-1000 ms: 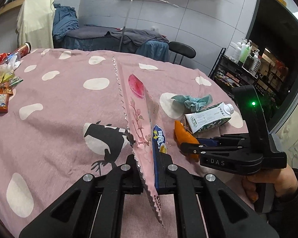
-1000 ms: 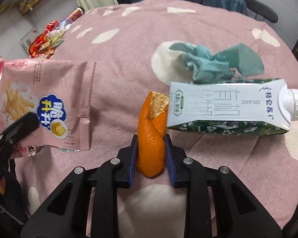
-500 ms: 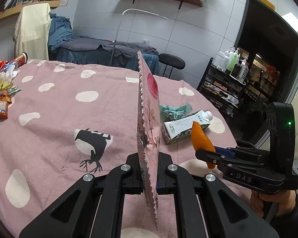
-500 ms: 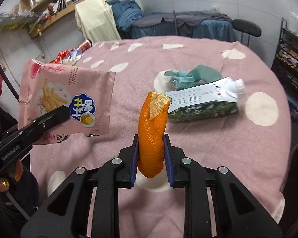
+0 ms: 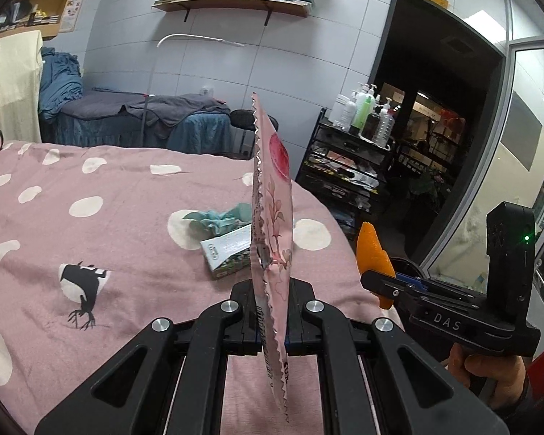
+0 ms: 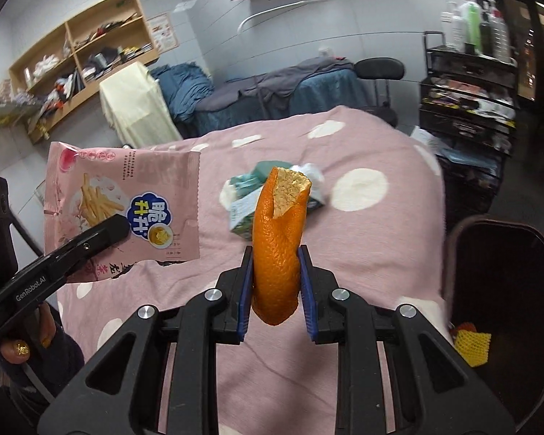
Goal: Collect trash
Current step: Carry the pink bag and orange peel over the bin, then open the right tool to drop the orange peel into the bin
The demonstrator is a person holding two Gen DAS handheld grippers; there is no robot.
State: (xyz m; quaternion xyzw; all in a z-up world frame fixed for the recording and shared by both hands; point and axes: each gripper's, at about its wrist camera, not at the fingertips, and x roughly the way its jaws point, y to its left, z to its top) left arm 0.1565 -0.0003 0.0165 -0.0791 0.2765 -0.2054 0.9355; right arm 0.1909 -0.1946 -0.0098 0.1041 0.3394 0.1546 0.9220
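My left gripper [image 5: 272, 311] is shut on a pink snack bag [image 5: 273, 217], which stands edge-on above the pink spotted table cover [image 5: 108, 253]. From the right wrist view the same snack bag [image 6: 127, 210] hangs at the left in the left gripper [image 6: 119, 224]. My right gripper [image 6: 275, 279] is shut on a curled orange peel [image 6: 279, 246], held upright in the air. In the left wrist view the orange peel [image 5: 371, 250] and right gripper [image 5: 377, 282] hover past the table's right edge. A milk carton [image 5: 228, 253] and a teal crumpled tissue [image 5: 217, 219] lie on the table behind.
A dark bin [image 6: 500, 290] stands at the lower right beside the table, with a yellow foam net [image 6: 471, 340] inside. A black trolley with bottles [image 5: 359, 152] and a black chair [image 6: 379, 72] stand beyond the table. A person's hand [image 5: 489, 369] holds the right gripper's handle.
Both grippers rose from the table and swung rightward with the snack bag and orange peel. The carton and tissue now sit farther back, and the bin has come into view.
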